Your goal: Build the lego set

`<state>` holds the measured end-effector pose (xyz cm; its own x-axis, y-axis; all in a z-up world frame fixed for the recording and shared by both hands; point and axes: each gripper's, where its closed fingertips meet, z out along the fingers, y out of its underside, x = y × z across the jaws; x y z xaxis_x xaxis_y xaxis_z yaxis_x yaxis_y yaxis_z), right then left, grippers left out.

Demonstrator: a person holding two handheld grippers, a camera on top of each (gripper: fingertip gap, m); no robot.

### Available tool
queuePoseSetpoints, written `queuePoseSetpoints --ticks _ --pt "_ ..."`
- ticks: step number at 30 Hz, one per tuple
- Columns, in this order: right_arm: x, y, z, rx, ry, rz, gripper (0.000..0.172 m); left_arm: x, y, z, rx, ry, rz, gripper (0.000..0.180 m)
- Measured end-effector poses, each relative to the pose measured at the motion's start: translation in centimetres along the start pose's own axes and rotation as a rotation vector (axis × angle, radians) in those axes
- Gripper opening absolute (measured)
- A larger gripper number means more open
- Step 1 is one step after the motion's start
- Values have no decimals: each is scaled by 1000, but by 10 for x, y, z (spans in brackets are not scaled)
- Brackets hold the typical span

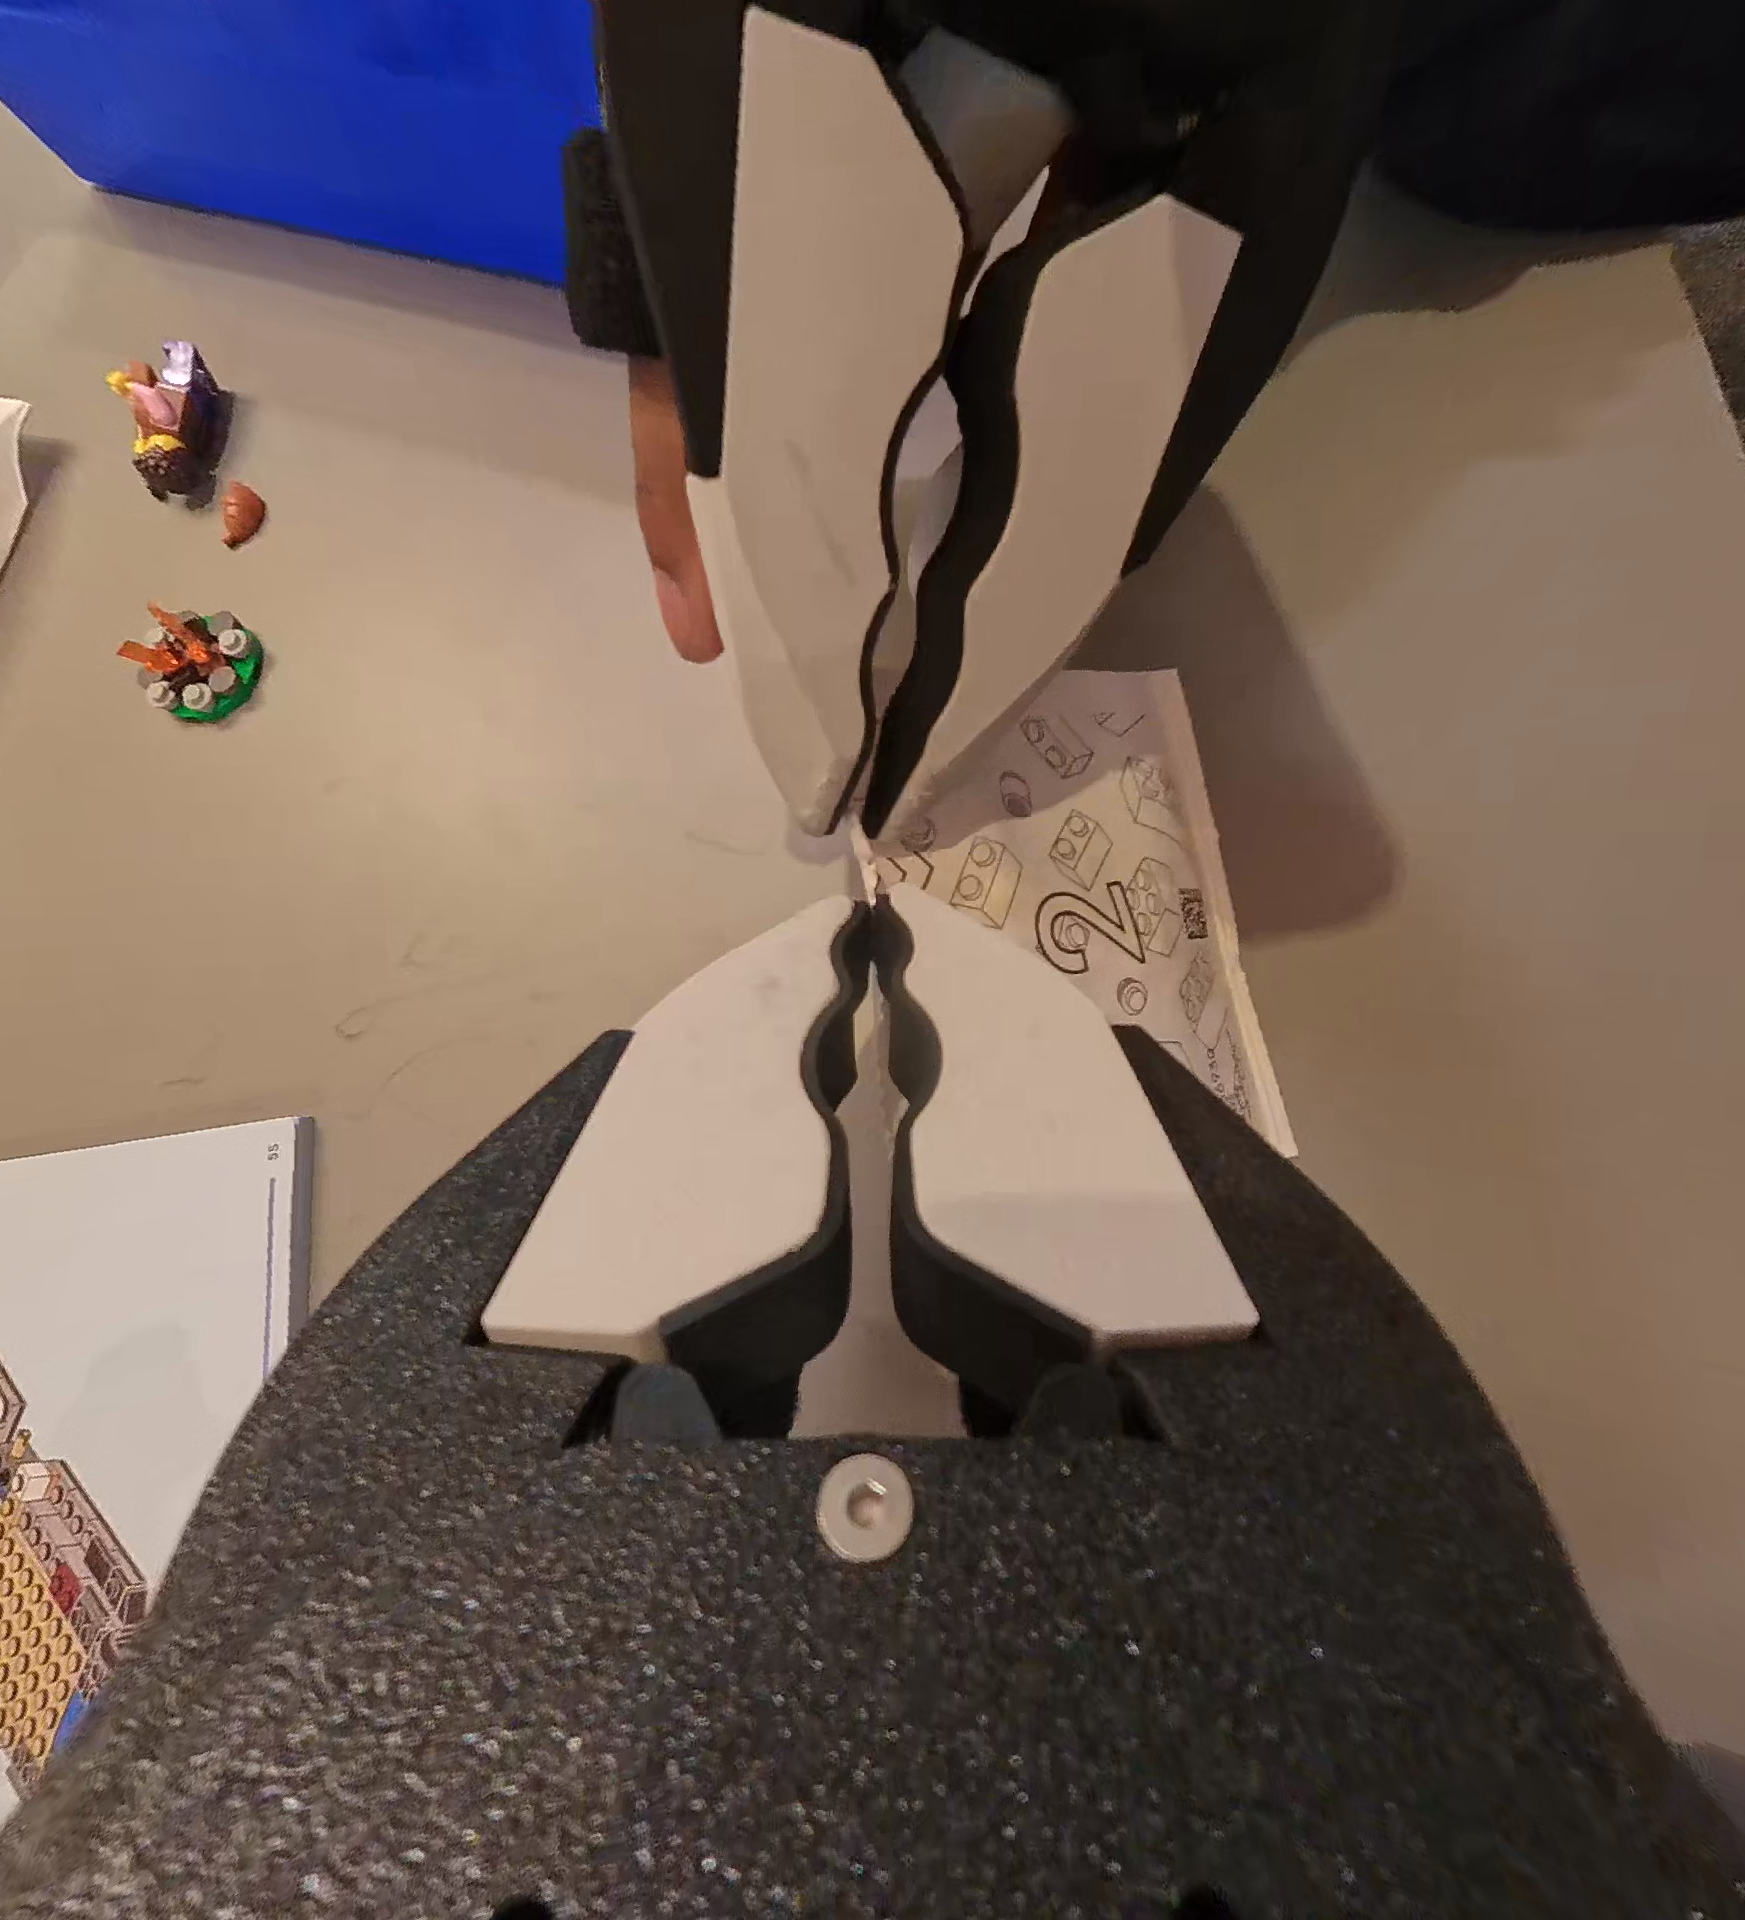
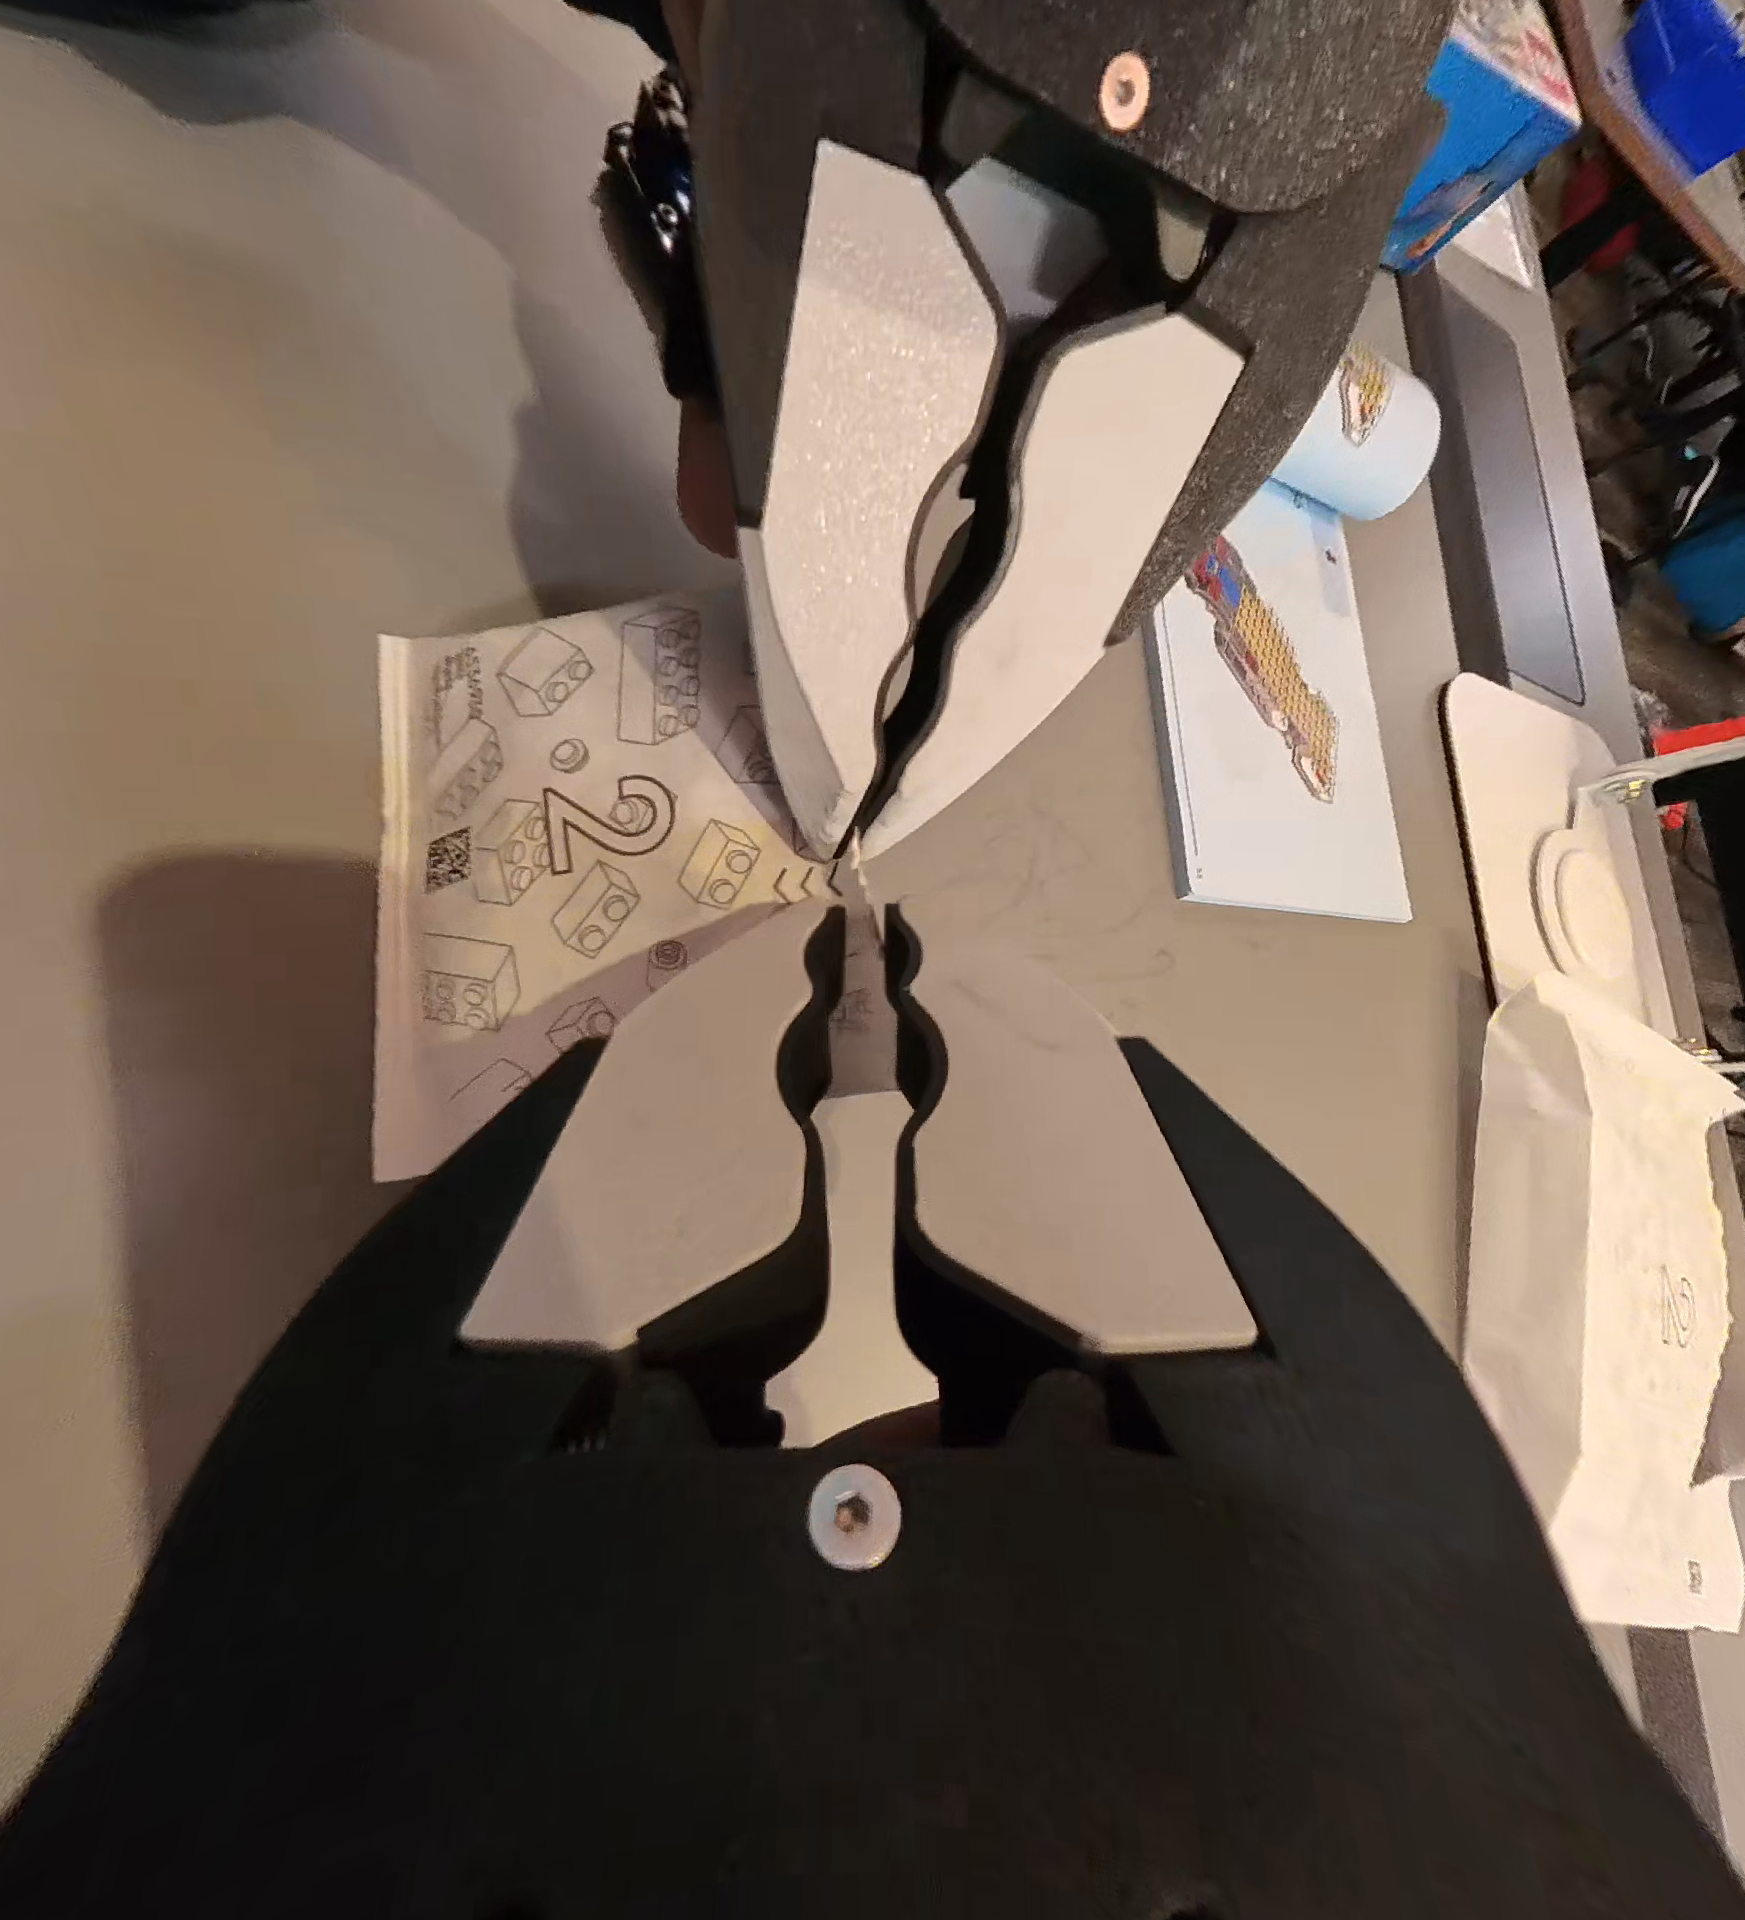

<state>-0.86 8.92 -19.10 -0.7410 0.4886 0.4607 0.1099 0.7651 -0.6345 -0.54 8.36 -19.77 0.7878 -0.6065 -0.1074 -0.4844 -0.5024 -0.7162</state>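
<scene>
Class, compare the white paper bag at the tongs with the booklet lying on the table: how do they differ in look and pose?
The paper bag carries black outline drawings of bricks; the booklet shows a coloured model on pale blue. The bag is a thin sheet, its edge pinched in the left tongs; the booklet is thicker and lies flat, untouched. Both are printed paper on the same table.
</scene>
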Motion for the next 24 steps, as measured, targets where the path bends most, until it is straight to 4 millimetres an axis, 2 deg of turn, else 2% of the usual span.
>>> queuePoseSetpoints --ticks 7,18,24 --pt "3 2 7 -8 21 34 0 -11 3 1 40 -47 -45 4" --pt "-10 3 12 -6 -47 37 8 2 6 9 -5 22 -7 1" --pt "-3 5 13 4 26 -6 0 -5 5 7 39 42 -118 1"
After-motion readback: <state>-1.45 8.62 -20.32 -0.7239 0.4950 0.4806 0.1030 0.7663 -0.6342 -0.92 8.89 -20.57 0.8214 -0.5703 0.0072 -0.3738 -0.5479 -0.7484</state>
